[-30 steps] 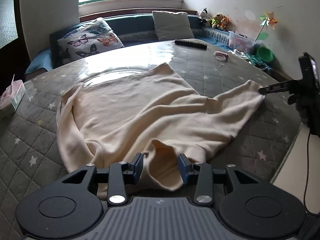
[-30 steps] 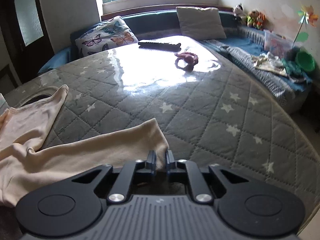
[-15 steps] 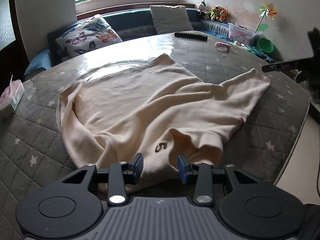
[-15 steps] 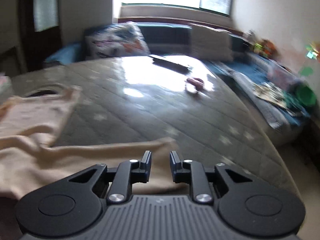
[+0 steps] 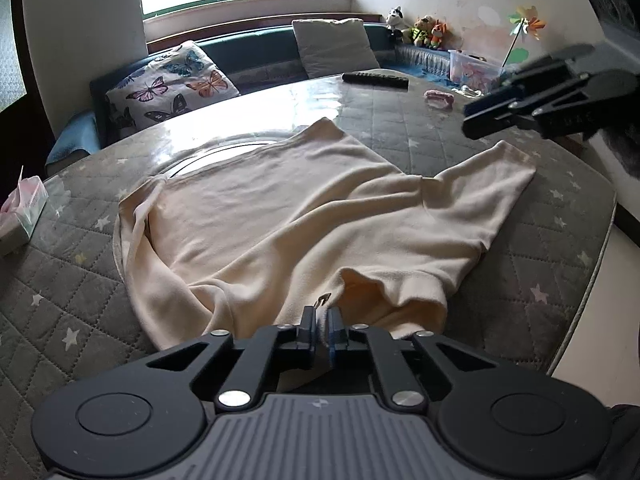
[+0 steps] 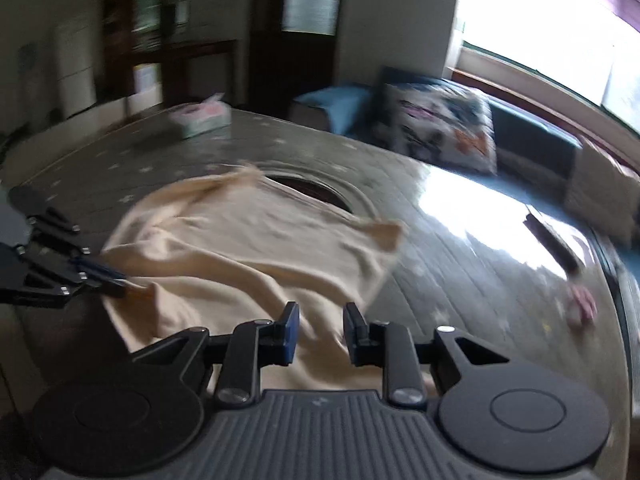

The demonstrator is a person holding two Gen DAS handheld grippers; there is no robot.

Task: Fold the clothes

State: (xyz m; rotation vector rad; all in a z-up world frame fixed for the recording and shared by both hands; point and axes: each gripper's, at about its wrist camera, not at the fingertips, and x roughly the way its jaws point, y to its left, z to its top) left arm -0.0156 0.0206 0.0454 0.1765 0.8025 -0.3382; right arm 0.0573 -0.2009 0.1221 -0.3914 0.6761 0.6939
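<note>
Cream garment [image 5: 304, 216] pinched at its near hem by left hand-held gripper [image 5: 320, 326]; right hand-held gripper [image 6: 318, 332] (blurred) hovers, fingers apart.

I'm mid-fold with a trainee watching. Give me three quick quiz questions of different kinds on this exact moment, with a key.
1. True or false: the left gripper is shut on the cream sweater.
2. Which item lies nearest the sweater's right sleeve end? A) tissue box B) pink hair tie C) butterfly pillow
3. Fill in: the right gripper fingers are ____ and hold nothing.

Key: 1 true; 2 B; 3 open
</note>
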